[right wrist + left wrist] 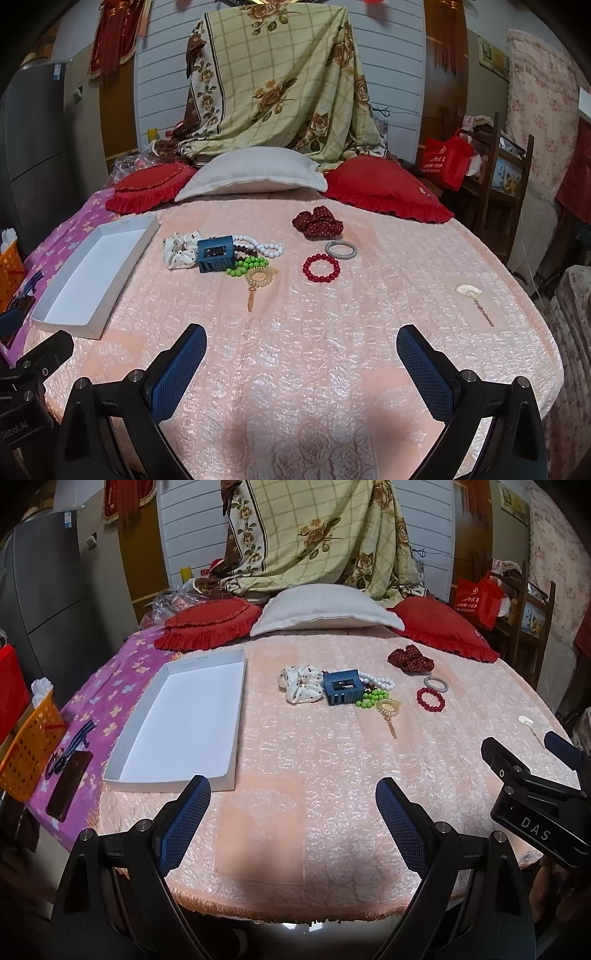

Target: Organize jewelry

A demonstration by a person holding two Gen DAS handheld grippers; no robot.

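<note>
An empty white tray [236, 716] [70, 325] lies on the pink bed cover at the left. Mid-bed lie a white dotted scrunchie [301, 683] [181, 249], a blue claw clip [342, 692] [216, 254], white beads [380, 681] [266, 245], green beads [371, 698] [247, 266], a beige tasselled bracelet [388, 709] [260, 278], a red bead bracelet [430, 699] [321, 268], a silver bracelet [436, 684] [341, 250] and a dark red scrunchie [410, 658] [317, 221]. My left gripper [293, 825] and right gripper [301, 373] are open and empty near the front edge.
A small white fan pendant [469, 291] [526, 722] lies at the right. Red cushions [384, 188] and a grey pillow [251, 177] line the back. An orange basket [29, 753] and a dark phone [70, 786] sit at the left. The right gripper body [535, 797] shows in the left wrist view.
</note>
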